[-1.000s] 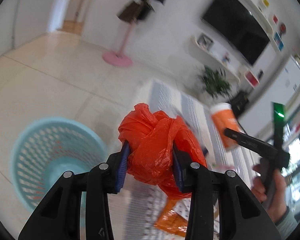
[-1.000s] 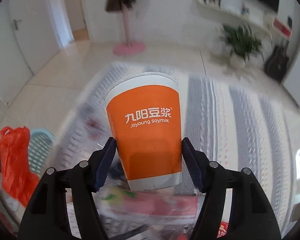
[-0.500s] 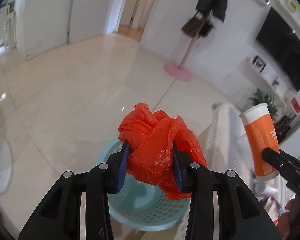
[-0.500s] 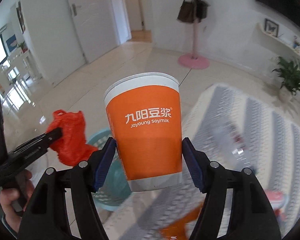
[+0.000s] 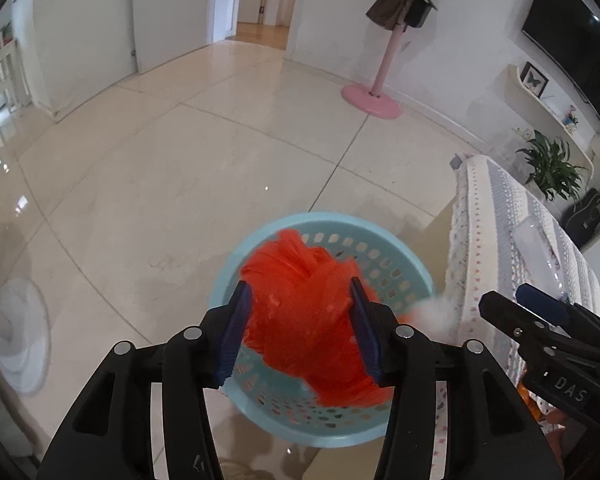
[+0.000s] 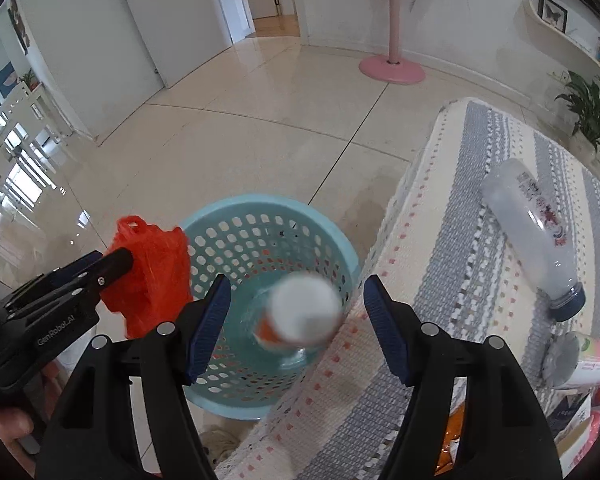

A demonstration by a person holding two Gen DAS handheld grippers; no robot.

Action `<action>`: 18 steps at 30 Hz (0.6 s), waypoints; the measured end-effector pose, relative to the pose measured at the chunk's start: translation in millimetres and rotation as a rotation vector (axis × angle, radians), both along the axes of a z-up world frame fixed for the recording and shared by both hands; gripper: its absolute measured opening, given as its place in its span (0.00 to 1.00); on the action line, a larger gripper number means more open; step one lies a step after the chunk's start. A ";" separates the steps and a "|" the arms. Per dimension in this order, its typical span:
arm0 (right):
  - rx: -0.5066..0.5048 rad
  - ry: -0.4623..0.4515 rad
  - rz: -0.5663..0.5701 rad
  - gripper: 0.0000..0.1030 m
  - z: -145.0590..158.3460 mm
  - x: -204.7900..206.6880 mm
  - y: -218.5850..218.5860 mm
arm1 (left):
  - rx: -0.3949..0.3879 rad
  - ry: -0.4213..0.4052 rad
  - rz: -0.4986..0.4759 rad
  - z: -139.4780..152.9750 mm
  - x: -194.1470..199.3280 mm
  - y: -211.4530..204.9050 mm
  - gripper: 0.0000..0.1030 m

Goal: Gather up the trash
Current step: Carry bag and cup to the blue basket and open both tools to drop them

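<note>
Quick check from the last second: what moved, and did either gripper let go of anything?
Both grippers swung from the striped cloth to above the blue basket. The right gripper released the orange cup, now blurred and falling into the basket. The left gripper has just been opening; the red plastic bag is blurred between its fingers, apparently slipping free. The basket stayed put, and the clear bottle lies on the cloth.

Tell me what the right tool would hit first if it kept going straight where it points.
Probably the blurred orange cup dropping ahead of the right tool, then the blue basket under it; depth is uncertain.
</note>
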State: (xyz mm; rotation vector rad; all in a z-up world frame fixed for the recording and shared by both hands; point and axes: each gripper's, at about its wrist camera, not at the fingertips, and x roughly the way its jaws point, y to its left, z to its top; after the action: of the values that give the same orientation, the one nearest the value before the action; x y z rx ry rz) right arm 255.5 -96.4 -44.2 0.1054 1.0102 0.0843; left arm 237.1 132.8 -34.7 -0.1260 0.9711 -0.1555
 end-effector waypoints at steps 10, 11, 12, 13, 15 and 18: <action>0.034 -0.025 0.004 0.63 7.0 -26.1 -13.5 | -0.043 -0.054 -0.023 11.3 -14.6 -13.8 0.46; 0.036 -0.034 0.005 0.63 10.1 -31.3 -15.3 | -0.053 -0.062 -0.027 14.4 -16.3 -15.5 0.46; 0.039 -0.041 0.003 0.63 12.0 -34.6 -17.8 | -0.064 -0.072 -0.034 20.1 -19.4 -18.9 0.46; 0.044 -0.051 0.001 0.63 16.3 -38.9 -20.9 | -0.073 -0.081 -0.042 24.6 -21.8 -22.2 0.46; 0.061 -0.083 -0.008 0.63 29.9 -50.8 -30.6 | -0.100 -0.111 -0.067 37.2 -31.3 -31.3 0.47; 0.080 -0.143 -0.035 0.63 54.9 -71.6 -52.3 | -0.136 -0.155 -0.116 53.9 -47.5 -47.5 0.53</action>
State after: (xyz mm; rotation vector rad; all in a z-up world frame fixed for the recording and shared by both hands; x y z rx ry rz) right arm 183.9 -148.7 10.6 0.1872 0.8623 0.0993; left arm 189.6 85.4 19.2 -0.1805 0.8132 -0.3333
